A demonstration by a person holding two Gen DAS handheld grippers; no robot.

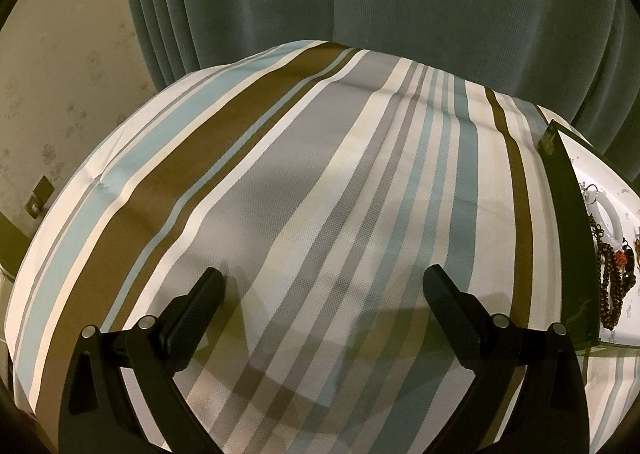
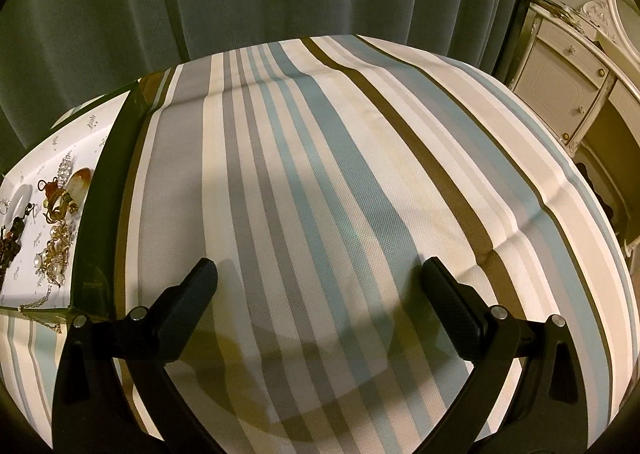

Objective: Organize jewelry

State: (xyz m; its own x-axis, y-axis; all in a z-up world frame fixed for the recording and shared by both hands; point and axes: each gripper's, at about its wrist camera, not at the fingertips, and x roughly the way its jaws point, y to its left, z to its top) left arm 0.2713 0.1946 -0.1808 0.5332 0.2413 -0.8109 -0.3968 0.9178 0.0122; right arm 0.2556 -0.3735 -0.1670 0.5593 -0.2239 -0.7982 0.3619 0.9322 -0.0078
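- The left gripper (image 1: 325, 286) is spread wide and empty over the striped tablecloth (image 1: 280, 174).
- The right gripper (image 2: 320, 278) is likewise released, grasping nothing.
- The jewelry (image 2: 56, 206) lies jumbled in a dark-walled tray (image 2: 108, 174) between the two grippers: bead strands (image 1: 612, 286), gold chains, a white bangle (image 1: 608, 214).
- Sorting appears barely begun; everything is left to arrange.

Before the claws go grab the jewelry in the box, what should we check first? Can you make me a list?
1. Left claw open, nothing in it: ok.
2. Right claw open, nothing in it: ok.
3. Box sits open: ok.
4. Jewelry in sight: dark bead strand, gold pieces: ok.
5. Gold chain all inside the box: not ok, it hangs over the edge.
6. Pieces untangled: cannot tell.
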